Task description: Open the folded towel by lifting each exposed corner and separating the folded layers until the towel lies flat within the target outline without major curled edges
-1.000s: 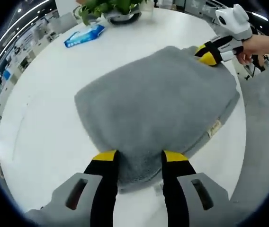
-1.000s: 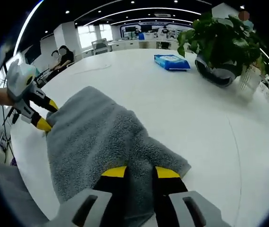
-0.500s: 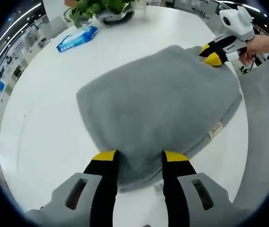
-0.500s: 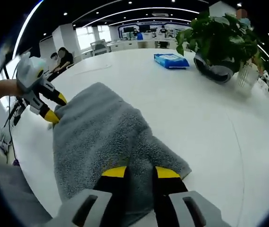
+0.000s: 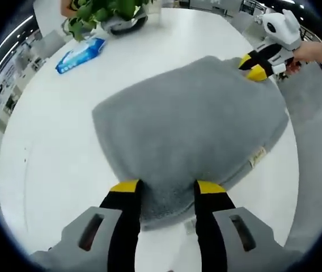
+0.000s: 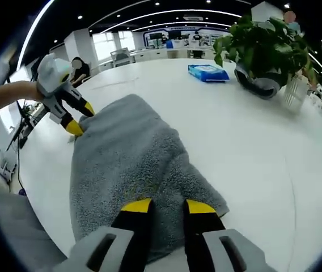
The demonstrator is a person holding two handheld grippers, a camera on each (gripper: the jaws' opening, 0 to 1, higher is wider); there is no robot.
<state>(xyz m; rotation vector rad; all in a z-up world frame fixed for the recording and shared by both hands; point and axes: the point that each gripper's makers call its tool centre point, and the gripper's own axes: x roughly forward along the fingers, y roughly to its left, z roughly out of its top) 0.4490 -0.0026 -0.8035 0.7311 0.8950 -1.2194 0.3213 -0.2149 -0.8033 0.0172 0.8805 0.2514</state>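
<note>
**Left gripper view: both tools pinch opposite towel corners**

Left gripper view shows the left tool (image 5: 162, 188) at lower centre, its jaws closed onto the near edge of the grey towel (image 5: 189, 124), which lies folded on the white desk (image 5: 53, 130). At upper right the right tool (image 5: 254, 67) grips the far corner. Right gripper view shows the right tool (image 6: 163, 207) clamped on the towel (image 6: 127, 153). The step in hand looks like lifting corners; next, the layers probably need drawing apart evenly. No target outline is visible.

One grey towel (image 5: 189, 130), one blue wipes pack (image 5: 81, 54), one potted plant (image 6: 266, 54), two hand-held grippers.
</note>
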